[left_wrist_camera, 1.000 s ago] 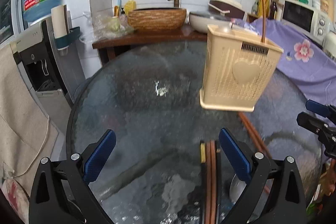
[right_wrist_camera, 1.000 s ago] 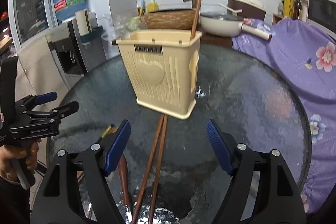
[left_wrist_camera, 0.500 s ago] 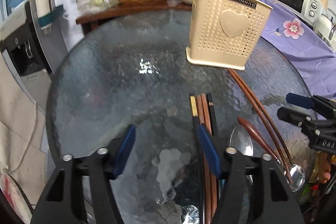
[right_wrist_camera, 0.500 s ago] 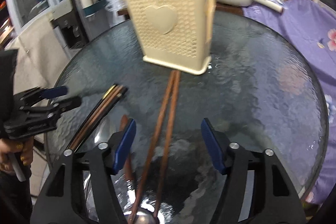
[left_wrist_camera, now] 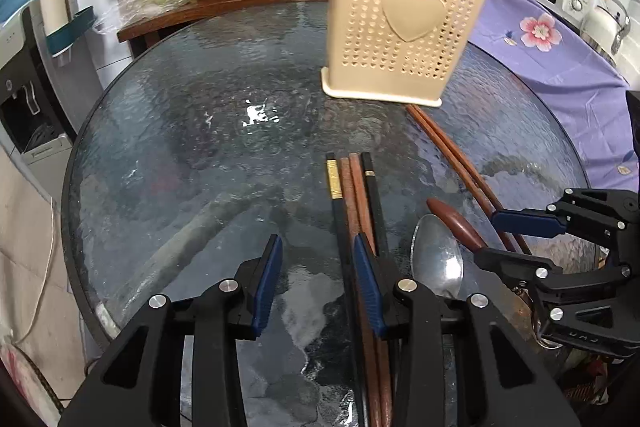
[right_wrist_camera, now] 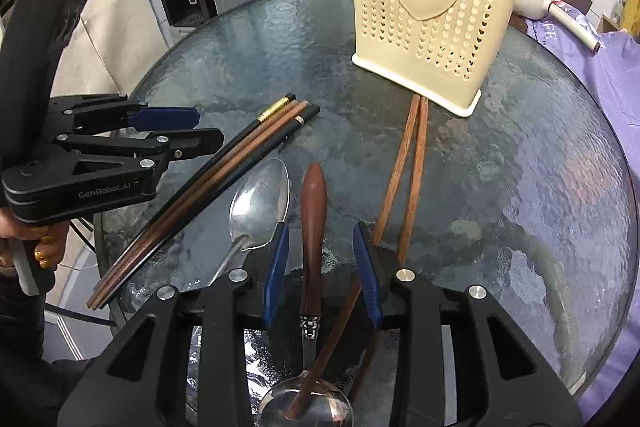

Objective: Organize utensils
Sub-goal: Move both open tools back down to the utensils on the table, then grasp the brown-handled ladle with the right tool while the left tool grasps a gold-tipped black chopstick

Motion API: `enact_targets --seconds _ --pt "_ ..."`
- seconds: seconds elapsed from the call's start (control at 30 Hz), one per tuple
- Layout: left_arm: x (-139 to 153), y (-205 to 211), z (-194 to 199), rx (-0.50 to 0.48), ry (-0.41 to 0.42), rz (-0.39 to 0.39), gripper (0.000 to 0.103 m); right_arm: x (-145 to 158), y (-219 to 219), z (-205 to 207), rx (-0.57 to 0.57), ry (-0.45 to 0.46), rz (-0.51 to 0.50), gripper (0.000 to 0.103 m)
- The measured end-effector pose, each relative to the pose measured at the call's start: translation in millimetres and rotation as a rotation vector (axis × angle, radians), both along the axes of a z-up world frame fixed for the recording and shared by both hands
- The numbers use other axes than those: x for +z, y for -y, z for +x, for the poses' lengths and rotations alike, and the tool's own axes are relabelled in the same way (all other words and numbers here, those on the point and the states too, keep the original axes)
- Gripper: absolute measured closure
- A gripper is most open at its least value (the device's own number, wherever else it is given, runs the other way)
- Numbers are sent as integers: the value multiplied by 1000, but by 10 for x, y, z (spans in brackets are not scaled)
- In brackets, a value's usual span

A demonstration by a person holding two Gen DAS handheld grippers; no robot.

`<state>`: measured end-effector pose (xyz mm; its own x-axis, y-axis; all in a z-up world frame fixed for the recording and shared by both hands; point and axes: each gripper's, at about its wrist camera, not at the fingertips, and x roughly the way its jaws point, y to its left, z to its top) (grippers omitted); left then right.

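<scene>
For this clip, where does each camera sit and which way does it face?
Left wrist: on the left claw, tilted down at the glass table; bundled chopsticks by its right finger; right claw at the edge.
Right wrist: on the right claw, tilted down, straddling the wooden-handled spoon; left claw and a hand show.
Shared: utensil holder, metal spoon.

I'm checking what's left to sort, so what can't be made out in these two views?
- Holder contents: both views, its walls hide all but one stick above the rim.
- Chopstick bundle near ends: left wrist view, covered by the left gripper.
- Wooden-handled spoon bowl: right wrist view, crossed by a chopstick at the bottom edge.
</scene>
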<state>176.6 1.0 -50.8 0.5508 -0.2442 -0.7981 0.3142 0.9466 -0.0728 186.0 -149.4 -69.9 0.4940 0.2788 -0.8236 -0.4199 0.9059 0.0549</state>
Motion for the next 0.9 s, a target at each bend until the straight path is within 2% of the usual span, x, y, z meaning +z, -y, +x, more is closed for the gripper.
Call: enact_targets --seconds 0.23,0.33,0.73,0.9 --pt "-66 107 27 -37 -21 27 74 -63 -9 12 0 -21 -10 72" --pt "-63 94 39 -33 -24 15 76 -72 -14 25 0 -23 -14 74" --pt "-33 -113 57 8 -30 -40 76 -75 -22 54 -3 -21 -16 76" --pt "-60 -67 69 -1 -29 -16 76 -80 -24 63 -4 -22 -19 76"
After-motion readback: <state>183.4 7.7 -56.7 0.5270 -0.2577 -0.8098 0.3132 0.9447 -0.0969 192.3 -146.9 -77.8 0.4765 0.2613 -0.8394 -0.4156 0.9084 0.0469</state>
